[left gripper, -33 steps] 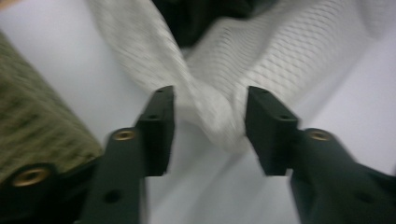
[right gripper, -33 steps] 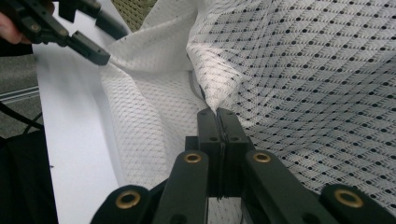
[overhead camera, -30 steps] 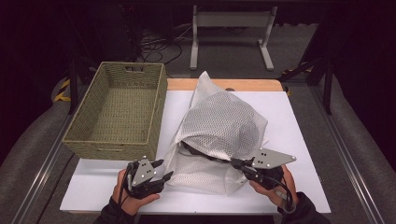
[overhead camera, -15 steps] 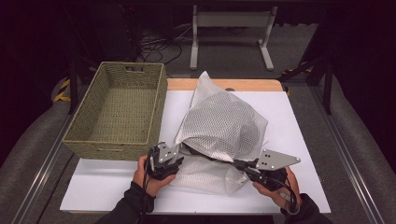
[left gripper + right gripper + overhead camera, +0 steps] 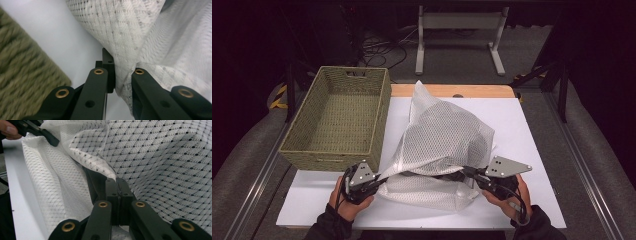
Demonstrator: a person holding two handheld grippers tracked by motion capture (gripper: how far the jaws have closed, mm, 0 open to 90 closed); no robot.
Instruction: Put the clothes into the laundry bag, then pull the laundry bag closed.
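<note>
A white mesh bag (image 5: 444,135) lies bulging on the white tabletop (image 5: 522,125), its mouth toward the person. My left gripper (image 5: 384,177) has just been closing its jaws on the left edge of the bag's mouth. In the left gripper view the mesh (image 5: 130,30) is pinched between the jaws of the left gripper (image 5: 121,72). My right gripper (image 5: 463,171) holds the right edge of the mouth. The right gripper (image 5: 117,182) is shut on the mesh (image 5: 162,157), with the left gripper (image 5: 47,136) farther off. The mouth is stretched between both grippers.
An empty woven olive basket (image 5: 329,160) stands on the table's left side, close to my left gripper and blurred in its view (image 5: 20,75). Bare white tabletop lies right of and behind the bag. A metal stand (image 5: 459,35) is on the floor beyond.
My left gripper came in from the front left to the bag's mouth, shut on its edge and drew it back to the left. The right gripper kept still.
</note>
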